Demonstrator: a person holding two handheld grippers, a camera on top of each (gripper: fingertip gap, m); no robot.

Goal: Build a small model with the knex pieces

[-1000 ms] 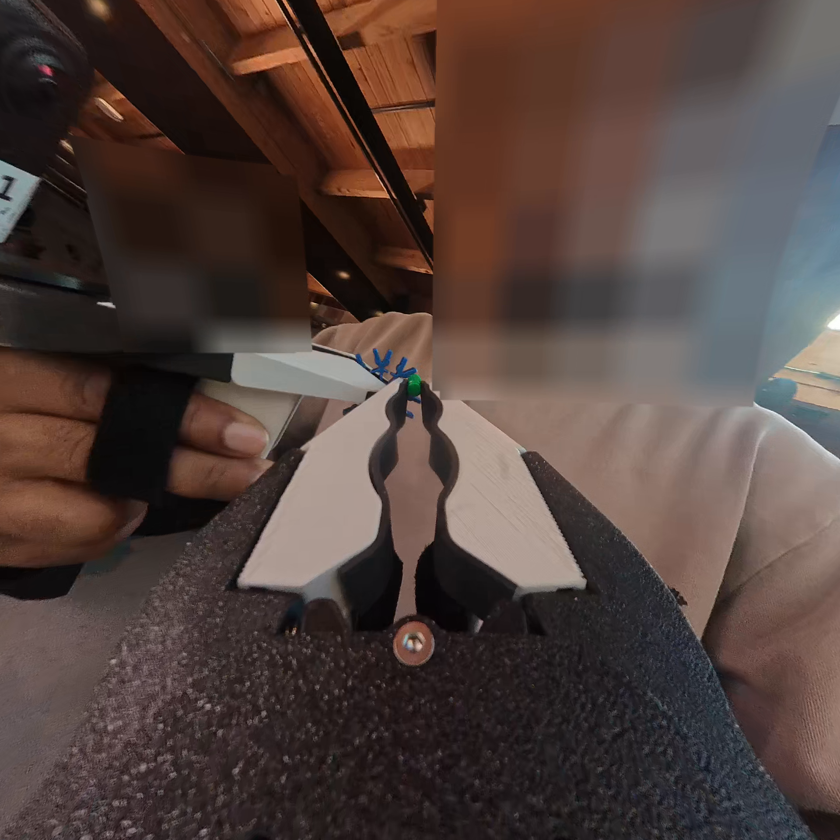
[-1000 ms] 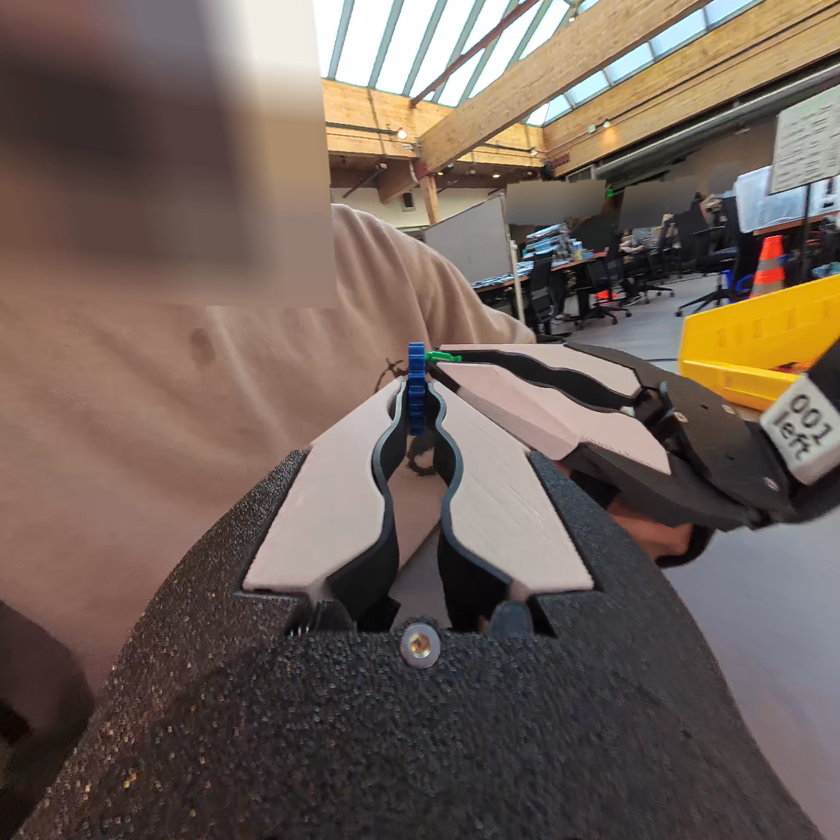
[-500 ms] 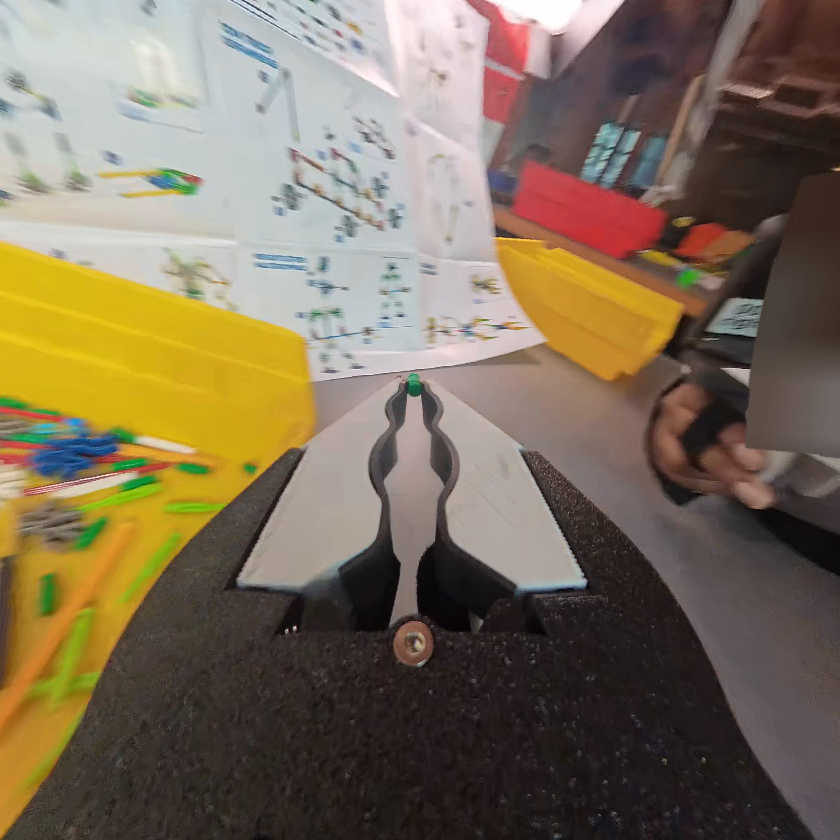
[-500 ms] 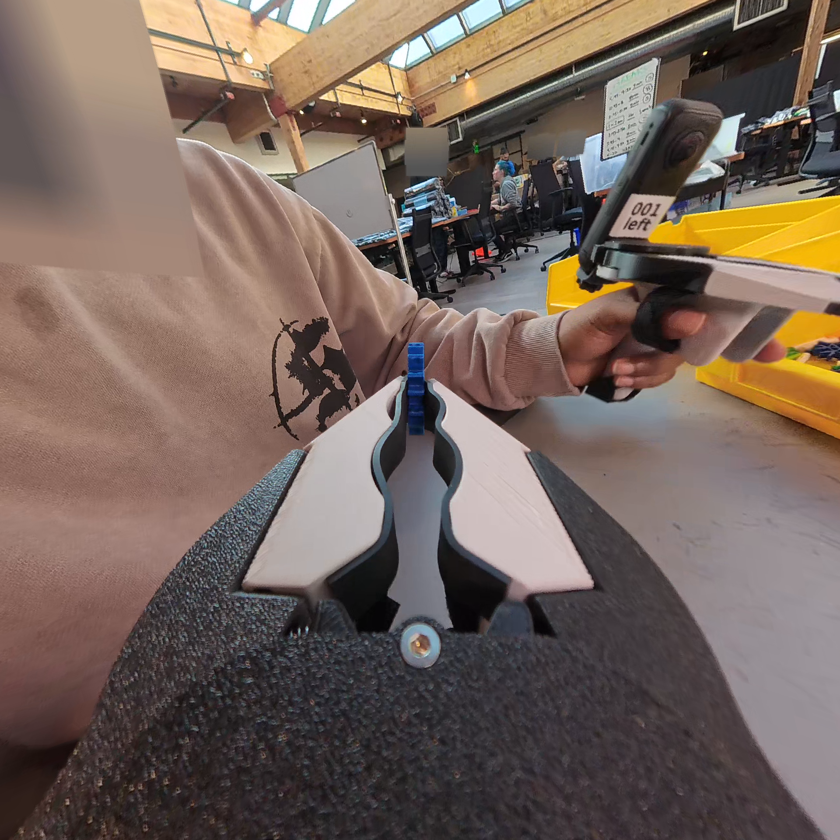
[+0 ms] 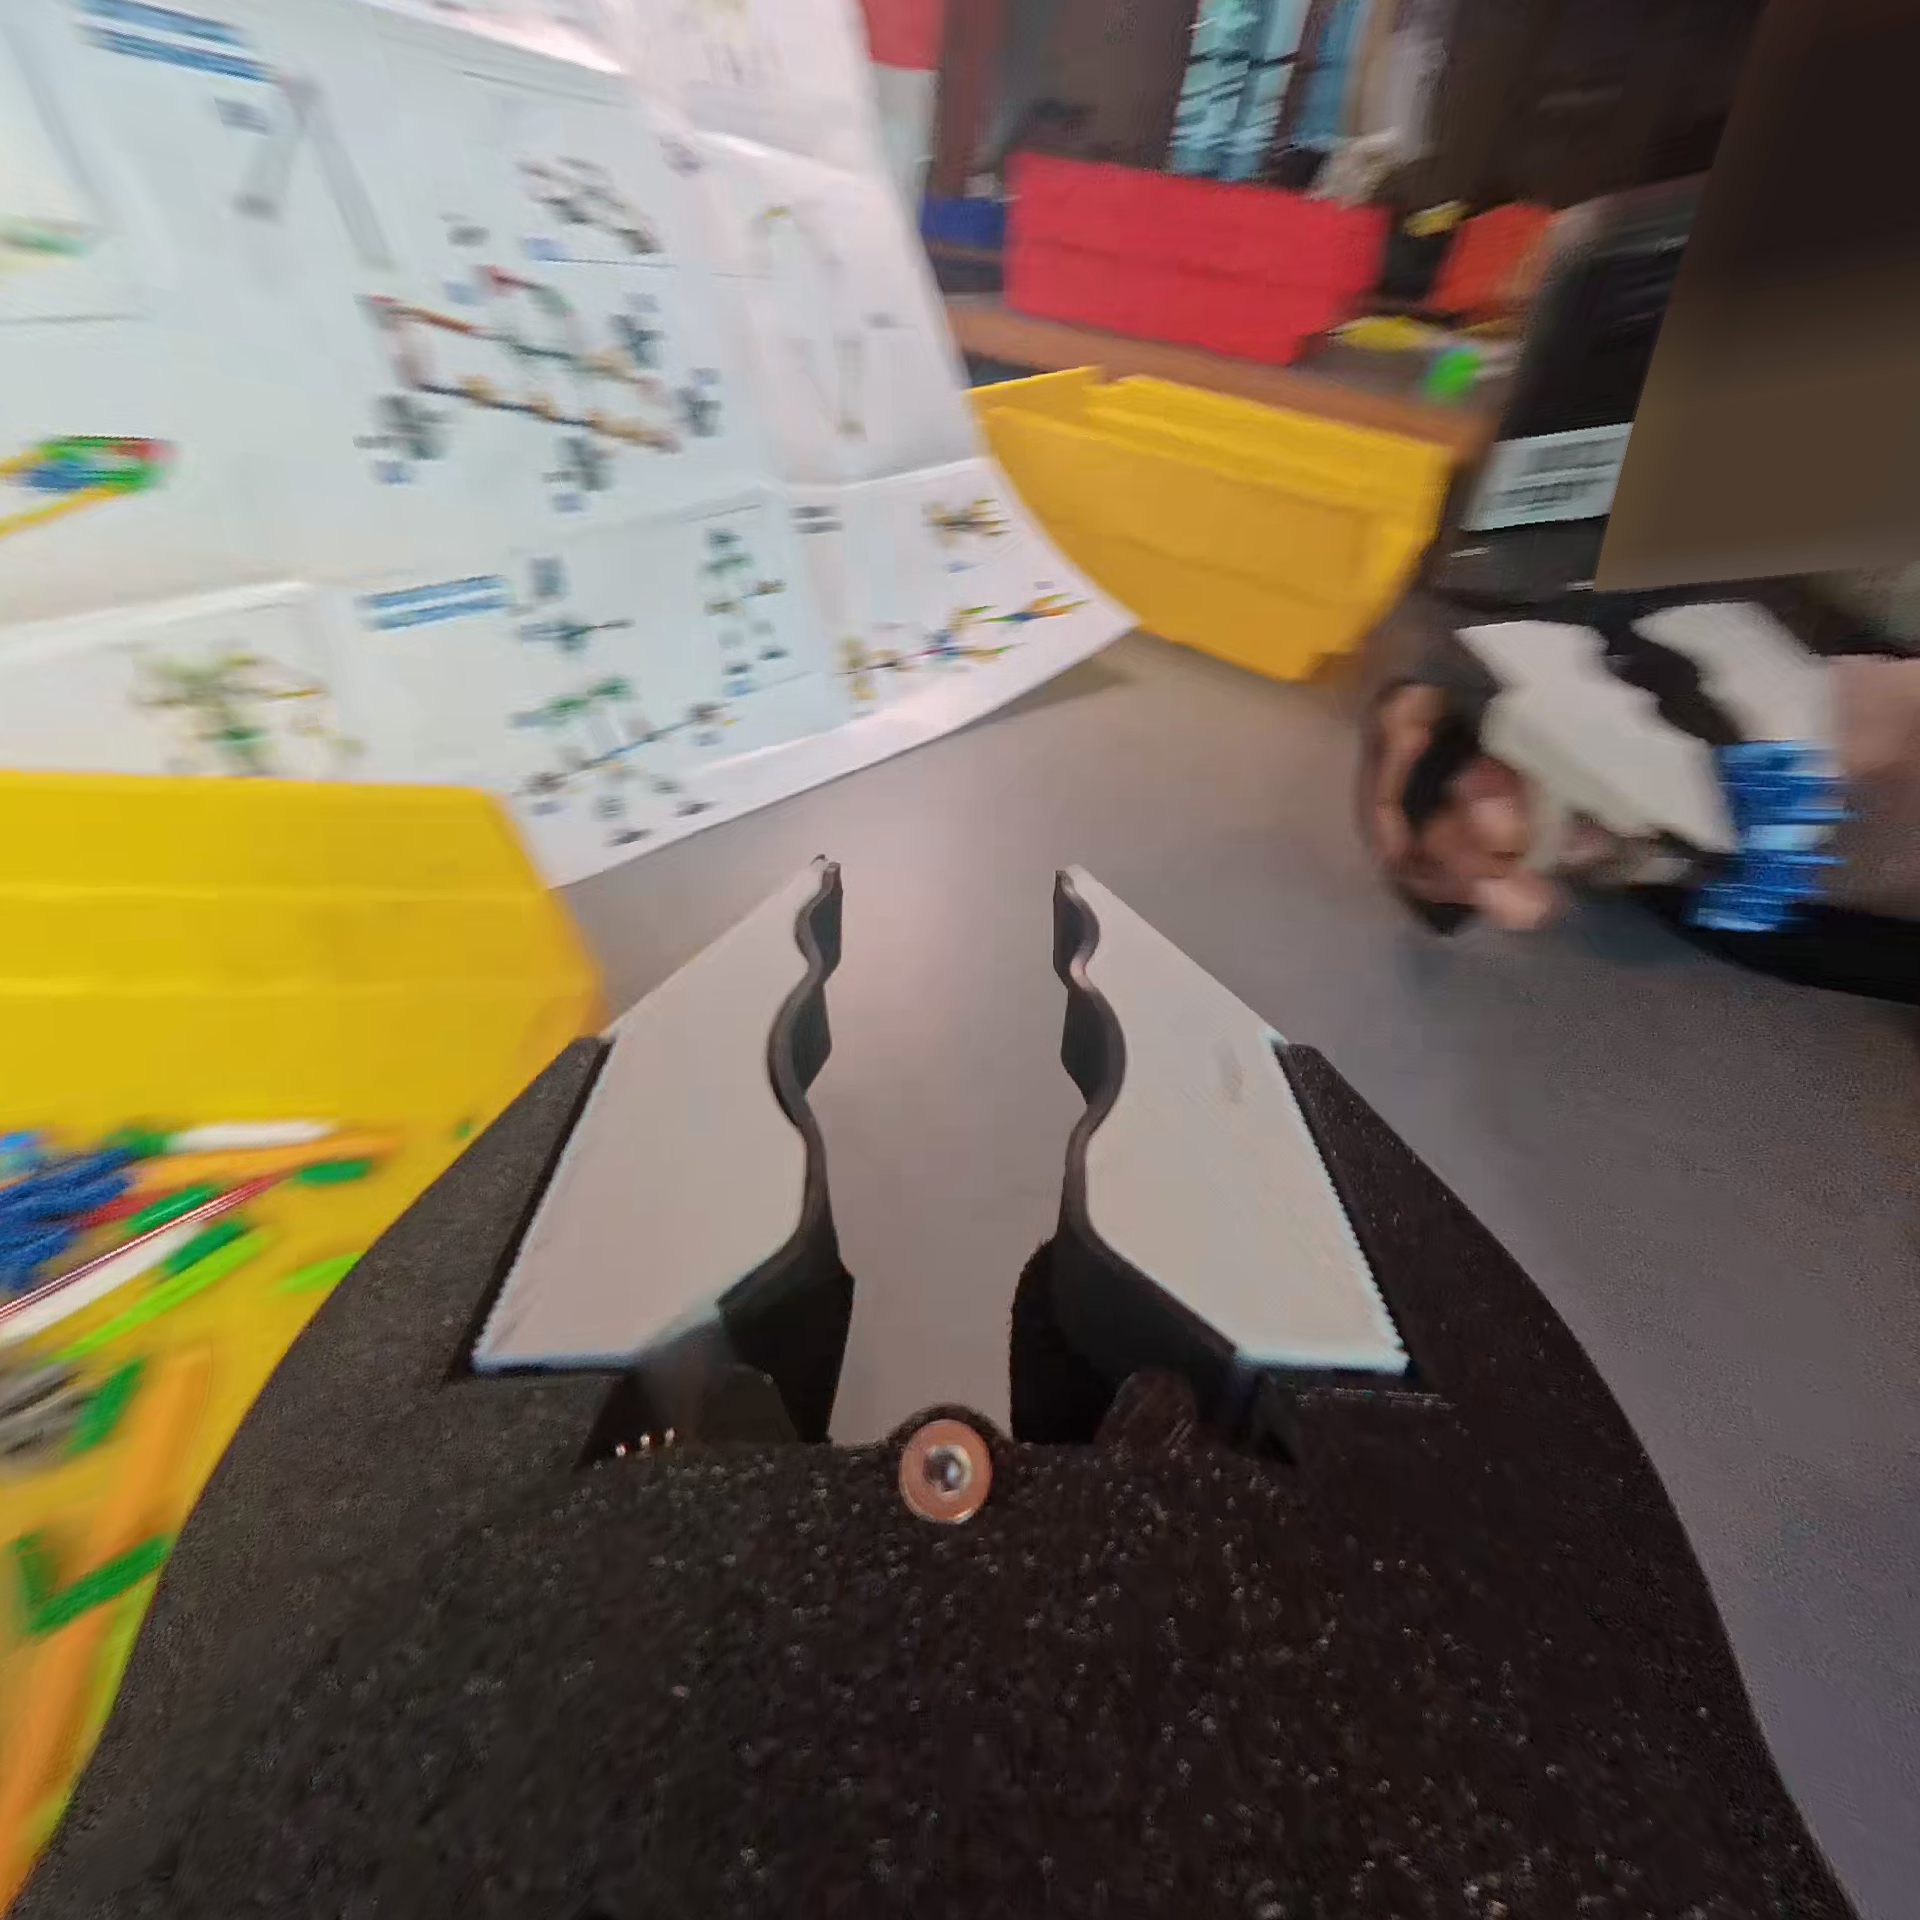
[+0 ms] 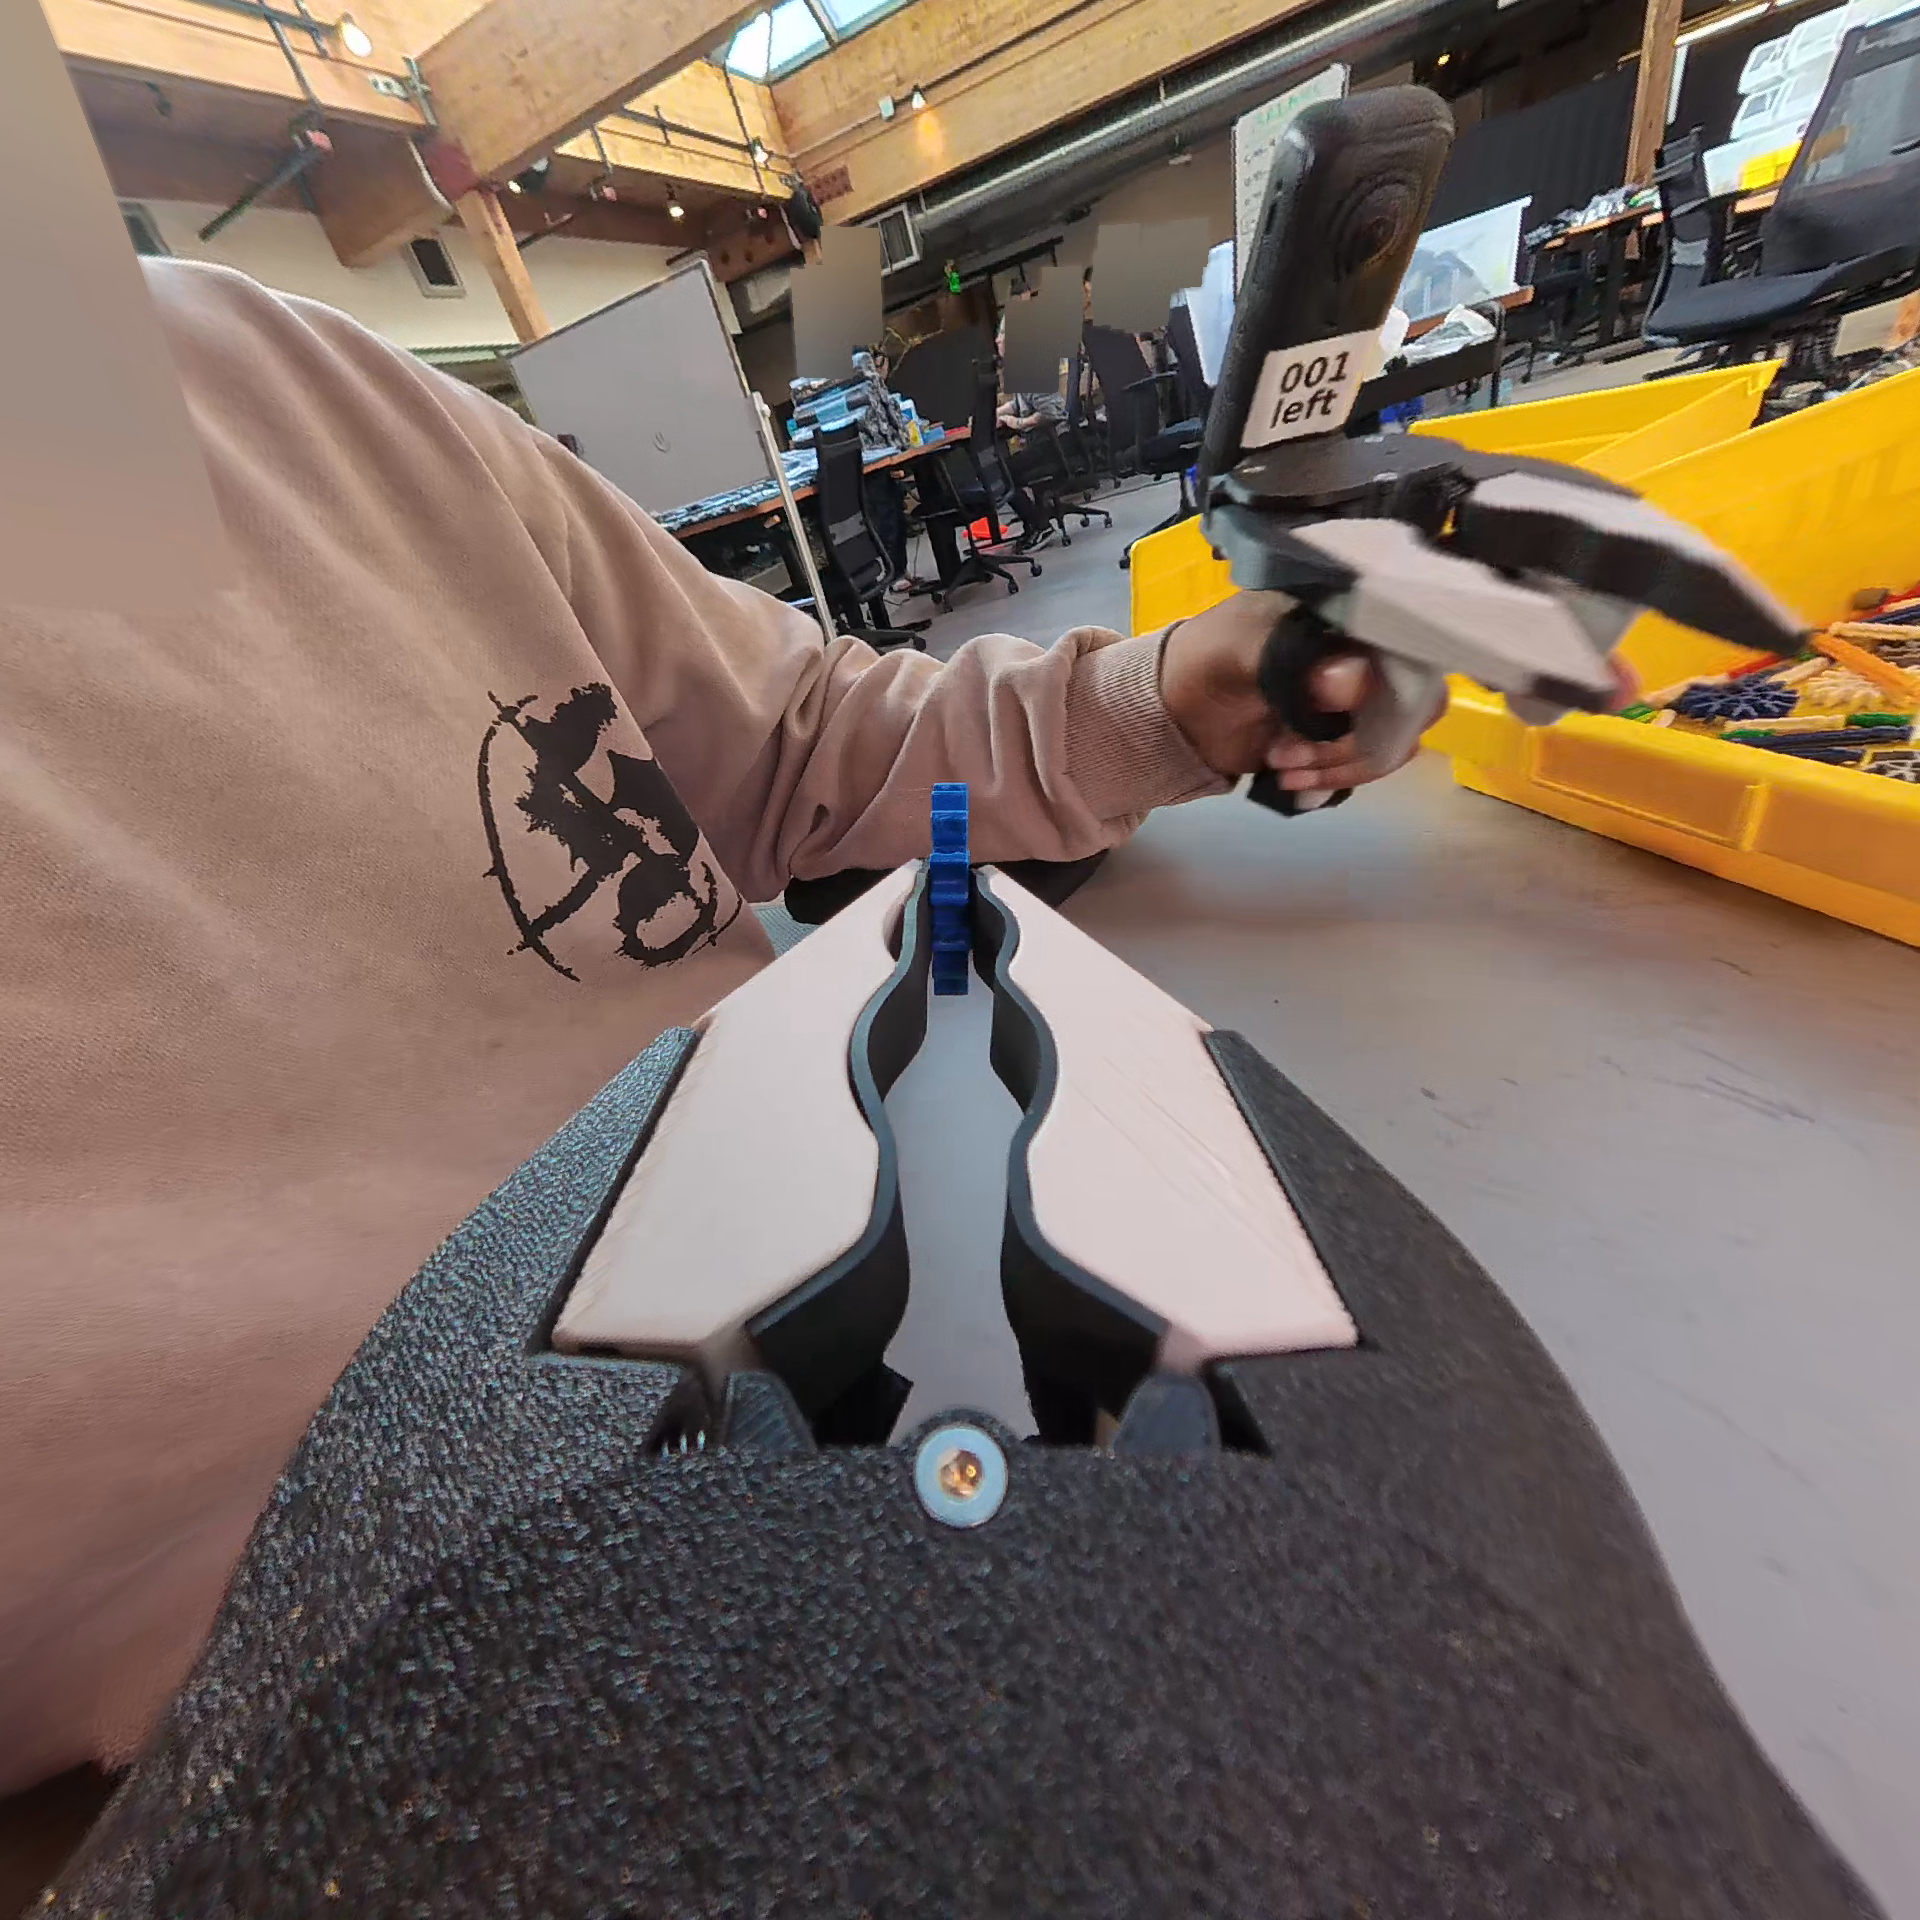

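Between the right gripper's [image 6: 951, 883] fingertips sits a blue toothed connector piece [image 6: 949, 883], pinched edge-on, jaws closed tight on it, just off the person's tan sweatshirt [image 6: 343, 810]. Over at the yellow parts bin [image 6: 1704, 800], the left gripper [image 5: 940, 883] hangs with jaws spread wide and empty above the grey tabletop [image 5: 1299, 1039], beside bright rods and connectors [image 5: 125, 1195]; an instruction sheet [image 5: 499, 416] stands behind.

Both wrist views look low across the grey table [image 5: 1299, 1039], facing each other.
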